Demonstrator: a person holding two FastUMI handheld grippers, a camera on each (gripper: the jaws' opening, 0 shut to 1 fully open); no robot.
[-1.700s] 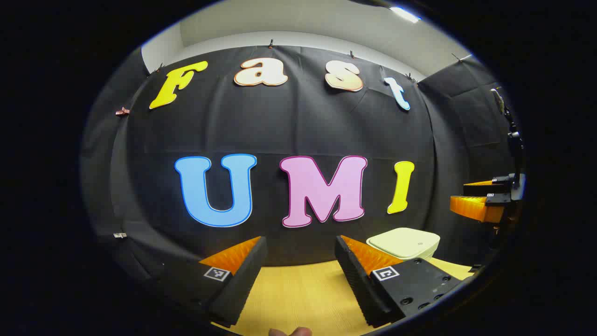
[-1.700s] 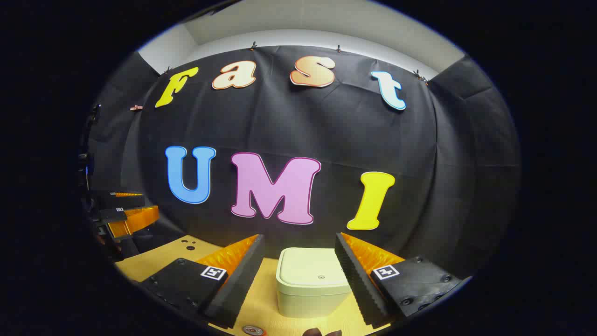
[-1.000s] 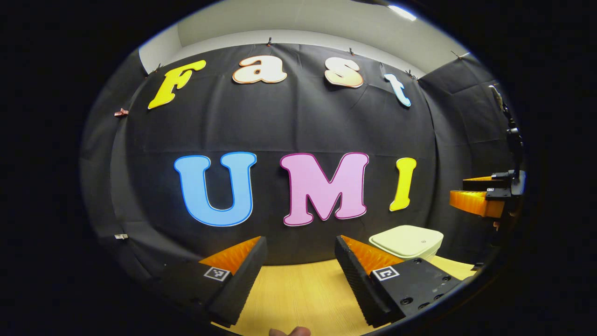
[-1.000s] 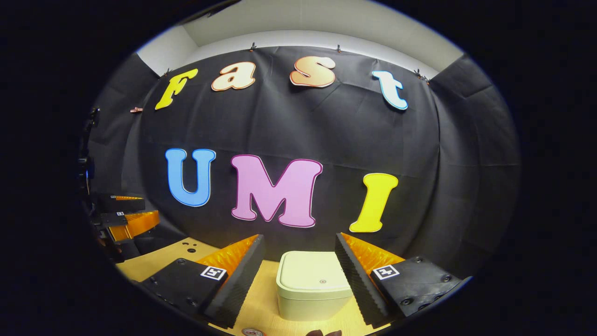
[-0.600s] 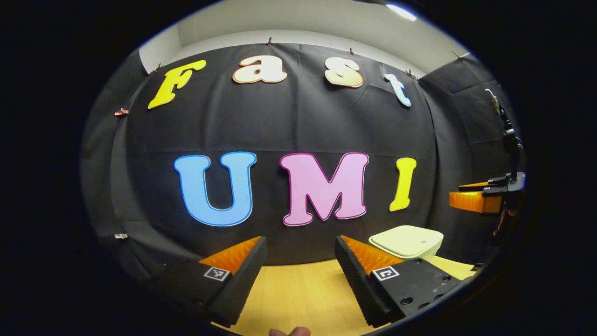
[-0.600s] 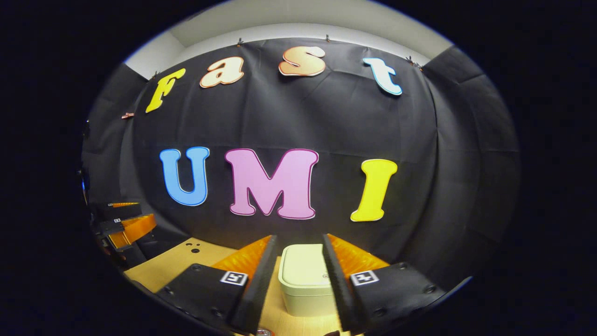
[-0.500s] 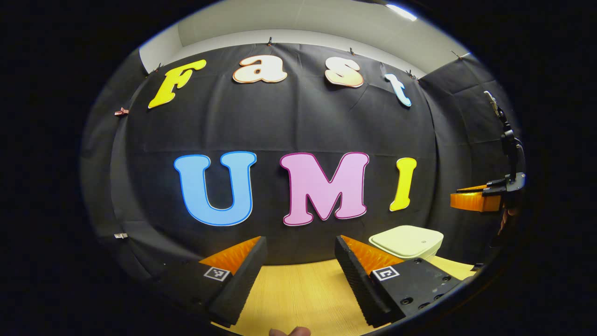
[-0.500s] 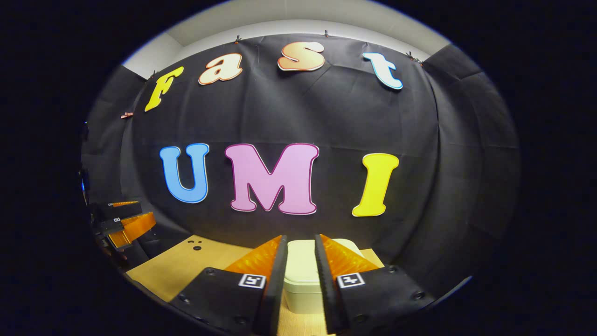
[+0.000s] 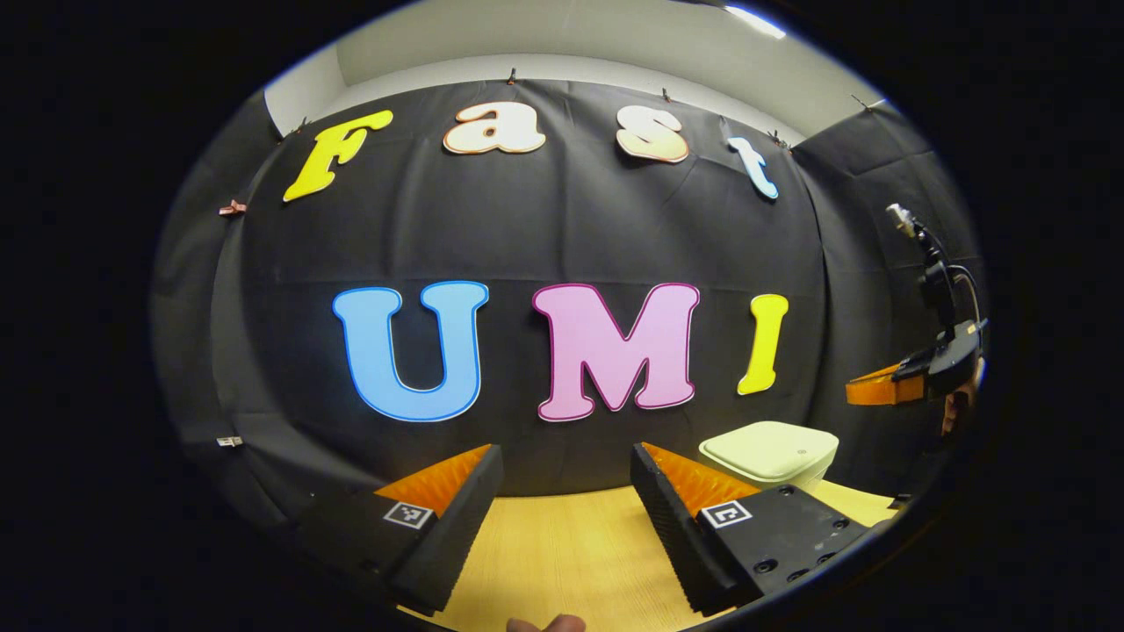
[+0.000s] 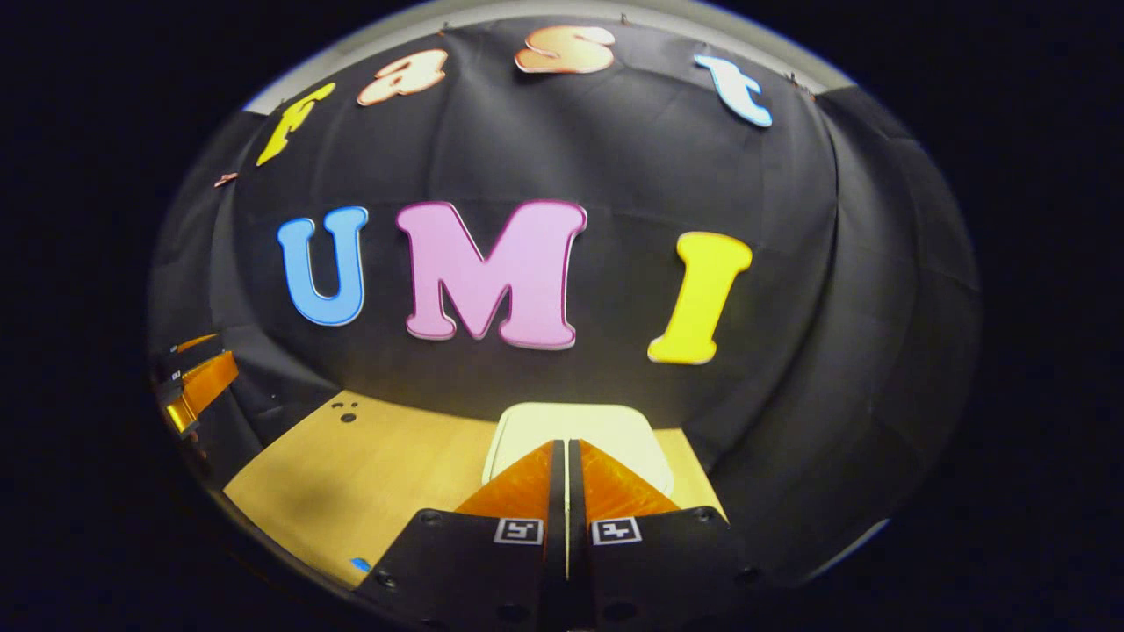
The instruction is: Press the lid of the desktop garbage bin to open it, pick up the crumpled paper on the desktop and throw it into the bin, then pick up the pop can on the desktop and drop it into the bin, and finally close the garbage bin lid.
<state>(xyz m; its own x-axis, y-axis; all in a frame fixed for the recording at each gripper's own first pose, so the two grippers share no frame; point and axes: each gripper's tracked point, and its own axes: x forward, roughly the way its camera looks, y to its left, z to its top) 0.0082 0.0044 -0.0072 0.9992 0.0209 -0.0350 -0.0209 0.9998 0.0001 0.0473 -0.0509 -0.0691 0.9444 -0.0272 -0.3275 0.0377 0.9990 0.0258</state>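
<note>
Wood table (image 10: 386, 456) w/ small blue bit (image 10: 360, 564) near edge.

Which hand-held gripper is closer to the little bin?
Right. The right hand-held gripper hangs just over the bin lid; the left hand-held gripper sits off to its side.

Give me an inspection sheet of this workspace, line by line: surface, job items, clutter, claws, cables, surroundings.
Surface: light wooden table, with a few small dark holes near its far edge.
Job's things: pale garbage bin, lid down; crumpled paper and pop can nothing seen.
Clutter: a small blue speck at the table's near edge.
Claws: left claw open over bare table, holding nothing; right claw shut with nothing between its fingers, tips at the lid, contact uncertain.
Cables: a thin cable on the right claw's mount.
Surroundings: black cloth booth wall; pale ceiling.
</note>
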